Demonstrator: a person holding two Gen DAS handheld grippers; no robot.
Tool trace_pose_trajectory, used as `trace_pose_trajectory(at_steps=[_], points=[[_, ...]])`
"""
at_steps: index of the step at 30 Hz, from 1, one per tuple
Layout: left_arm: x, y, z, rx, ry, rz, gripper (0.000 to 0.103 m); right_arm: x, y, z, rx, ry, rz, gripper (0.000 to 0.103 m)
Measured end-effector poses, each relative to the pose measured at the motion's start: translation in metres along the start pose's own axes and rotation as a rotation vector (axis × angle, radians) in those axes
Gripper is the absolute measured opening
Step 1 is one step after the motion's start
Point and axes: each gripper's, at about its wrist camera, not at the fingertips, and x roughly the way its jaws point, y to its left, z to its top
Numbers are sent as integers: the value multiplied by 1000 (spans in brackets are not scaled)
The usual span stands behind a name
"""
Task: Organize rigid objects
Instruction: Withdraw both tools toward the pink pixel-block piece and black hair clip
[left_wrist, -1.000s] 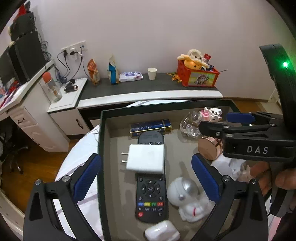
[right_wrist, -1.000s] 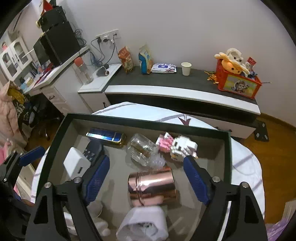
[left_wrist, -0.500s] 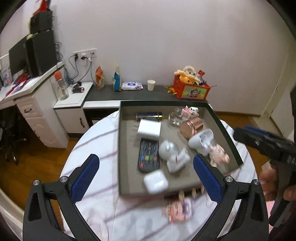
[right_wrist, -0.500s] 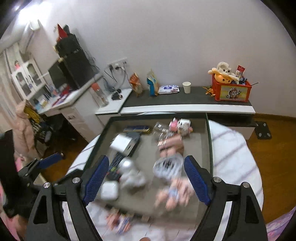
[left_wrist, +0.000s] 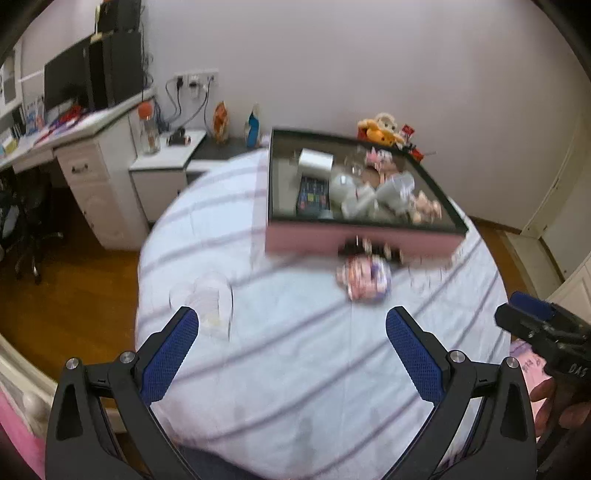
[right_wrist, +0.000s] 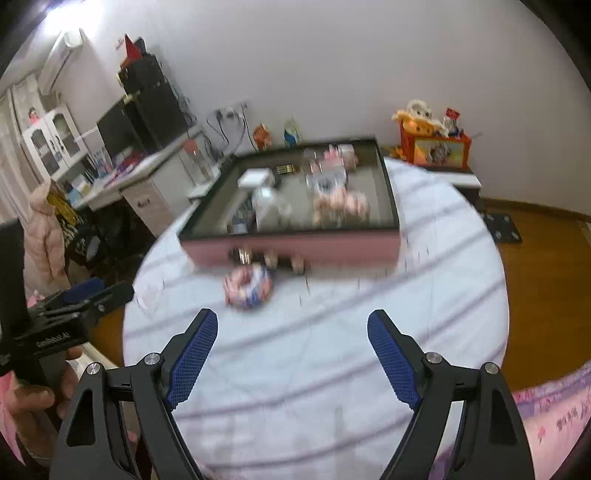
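Left wrist view: left hand-held gripper (left_wrist: 291, 330) spread wide, empty, poised over the striped round worktop (left_wrist: 295, 369). Well ahead, pink-sided box (left_wrist: 362, 242) with dark rim, loaded with a white charger (left_wrist: 316, 161), a remote control (left_wrist: 312, 194), pale figurines and other pieces too smeared to name. Just in front of the box wall, apart from it, a small pink-and-blue packet (left_wrist: 364, 278), possibly a wrapped toy. Near the left pad, a faint clear item (left_wrist: 210, 295) lying on the cloth, barely readable. Right hand-held gripper (left_wrist: 535, 325) cut off at the right edge.

Right wrist view: right hand-held gripper (right_wrist: 291, 332) about half spread, nothing between the pads, aimed down at the worktop (right_wrist: 314, 369). Box (right_wrist: 295, 245) ahead, packet (right_wrist: 247, 286) just short of its wall, dark small things tucked at the wall's foot, unreadable. Left hand-held gripper (right_wrist: 74, 299) at the left edge, in a hand (right_wrist: 37, 398).

Step judged: between picks, box mostly filled, loose items left outside. Next move likely: close in on the packet, straddle it squarely, pinch, lift over the rim
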Motion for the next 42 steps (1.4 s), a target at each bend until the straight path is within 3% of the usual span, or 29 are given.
trace_pose_trajectory(at_steps=[7,16,30,42], points=[[-5,-7,-26,2,32,8,103,3,-3,-29,22,46,-16,85],[-25,-19,-24,22,-39,20,103,-17,18,-23,-36,-31,-62,85],[-29,-18,-26,20,-41,21,103,-24,23,-21,-44,-50,-69,85],[19,-51,-6,95,-37,-12,103,-18,7,-16,-15,-43,-91,85]])
